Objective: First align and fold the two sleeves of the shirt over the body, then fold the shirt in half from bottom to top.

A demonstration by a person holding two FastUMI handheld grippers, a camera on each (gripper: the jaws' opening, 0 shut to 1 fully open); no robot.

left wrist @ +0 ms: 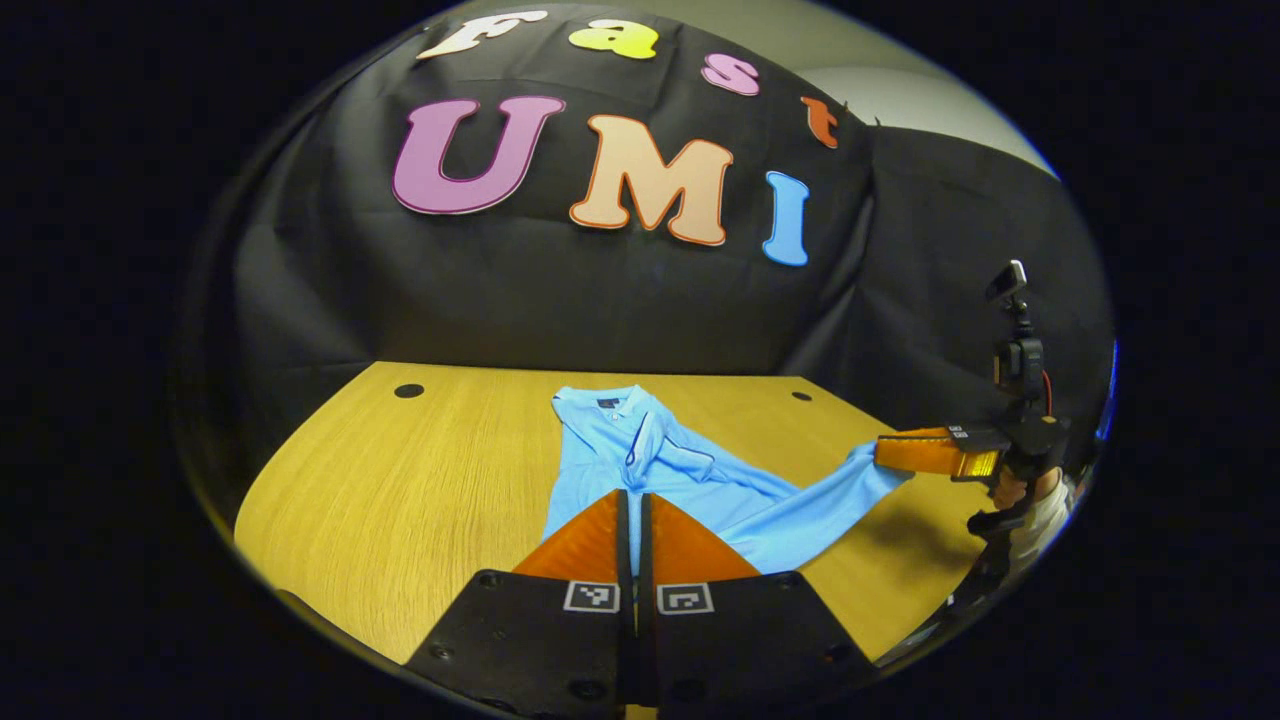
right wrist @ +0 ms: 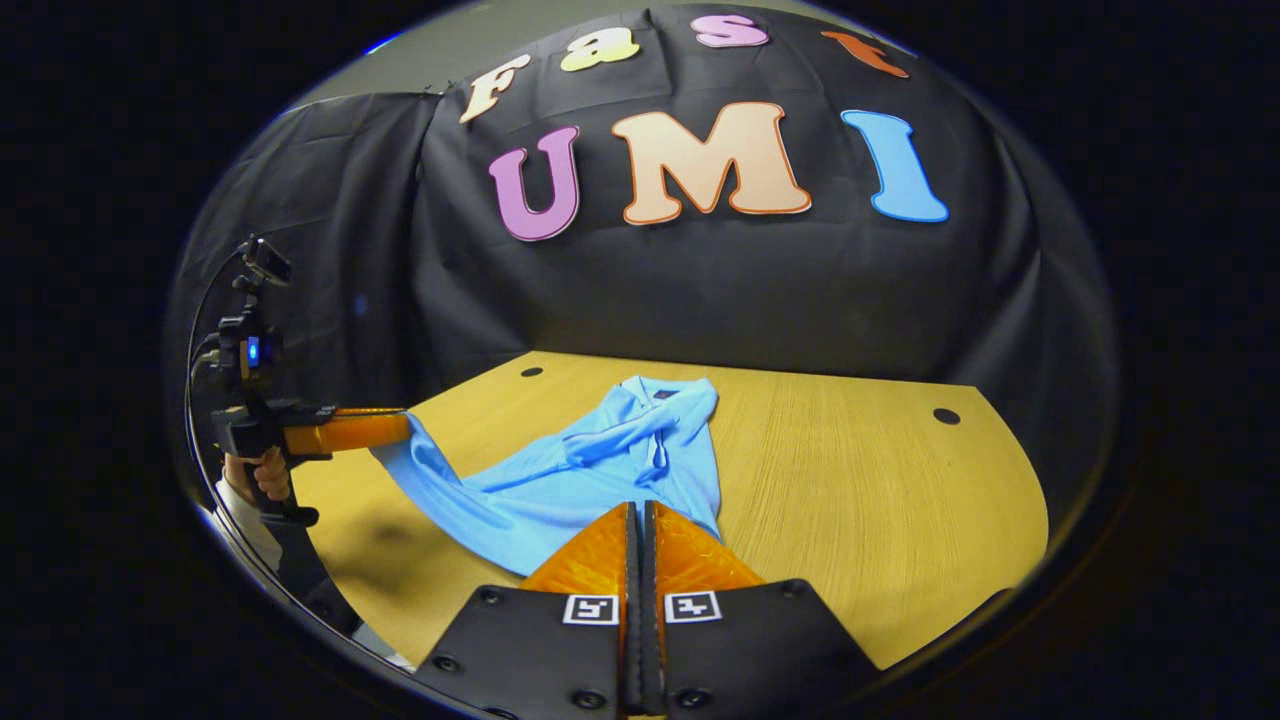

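A light-blue collared shirt (left wrist: 700,480) lies on the wooden table (left wrist: 420,480), collar at the far end, both sleeves folded across the body. My left gripper (left wrist: 633,493) is shut on one bottom corner of the hem. Off to the right, my right gripper (left wrist: 880,452) pinches the other bottom corner, stretched and raised off the table. In the right gripper view the shirt (right wrist: 600,470) runs from the collar towards my right gripper (right wrist: 640,505), shut on the hem, while the left gripper (right wrist: 405,428) holds the far corner up at the left.
The table (right wrist: 850,480) has round cable holes near its far corners (left wrist: 409,391) (right wrist: 946,415). The black cloth wall stands close behind the table. A hand (right wrist: 268,478) grips the left gripper's handle; another hand (left wrist: 1010,490) holds the right one.
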